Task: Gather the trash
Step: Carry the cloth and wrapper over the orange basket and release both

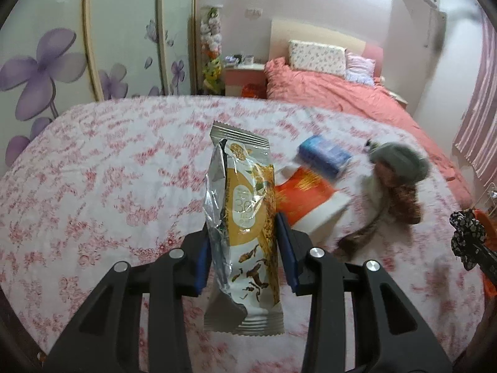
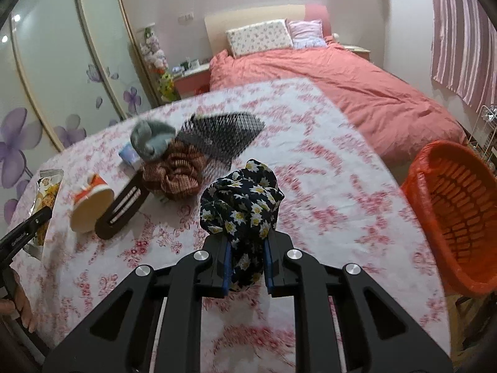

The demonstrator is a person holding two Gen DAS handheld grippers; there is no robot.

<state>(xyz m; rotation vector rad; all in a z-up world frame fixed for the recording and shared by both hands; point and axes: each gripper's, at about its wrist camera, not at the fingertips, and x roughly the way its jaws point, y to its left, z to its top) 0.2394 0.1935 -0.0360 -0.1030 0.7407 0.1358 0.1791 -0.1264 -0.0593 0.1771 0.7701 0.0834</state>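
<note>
Between the left gripper's (image 1: 245, 250) pads, a crinkled foil snack wrapper (image 1: 243, 233).

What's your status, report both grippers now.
Left gripper shut on yellow foil snack wrapper. Right gripper shut on black floral scrunchie. Orange basket path unobstructed.
</note>
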